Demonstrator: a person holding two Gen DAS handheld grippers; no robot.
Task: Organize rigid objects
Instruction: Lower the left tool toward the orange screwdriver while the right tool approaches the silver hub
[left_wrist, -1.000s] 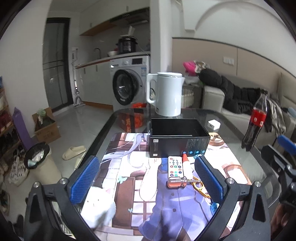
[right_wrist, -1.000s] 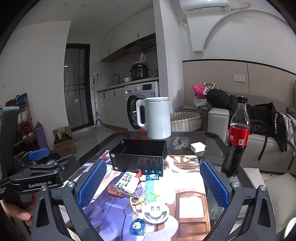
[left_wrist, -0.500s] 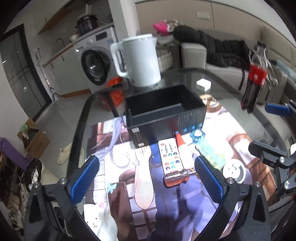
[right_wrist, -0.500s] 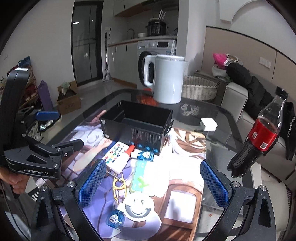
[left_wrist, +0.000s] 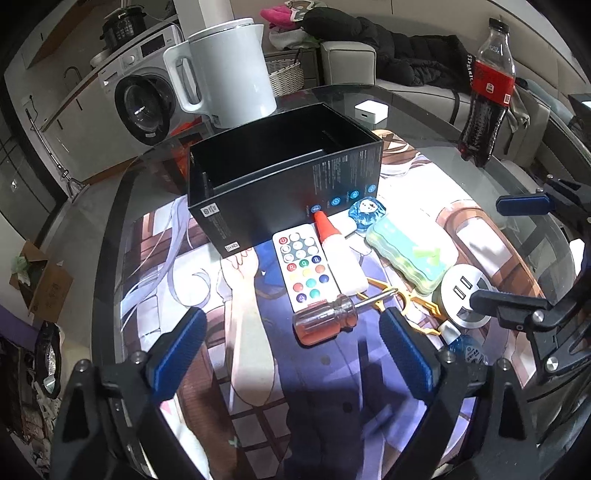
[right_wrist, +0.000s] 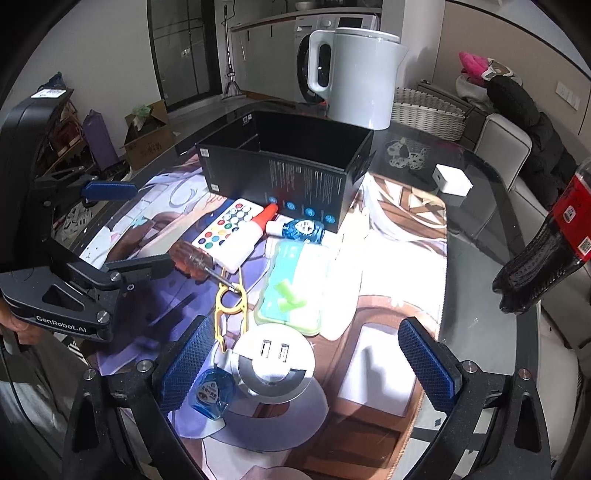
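Two grippers hang over the desk (left_wrist: 424, 122), both spread wide and holding nothing: the left gripper (left_wrist: 291, 360) just short of the screwdriver (left_wrist: 325, 323), the right gripper (right_wrist: 306, 360) over the round USB hub (right_wrist: 275, 363). Beyond, at 12 o'clock, lie the remote (left_wrist: 304, 271) and glue bottle (left_wrist: 338, 254) (side by side), then the open black box (left_wrist: 284, 173)

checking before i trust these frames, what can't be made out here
- Floor of the black box: both views, hidden by its own walls.
- Print on the box side: too small to read.
- Cola bottle top: right wrist view, cut off by the edge.
- Blue correction tape: left wrist view, partly behind the left gripper finger.
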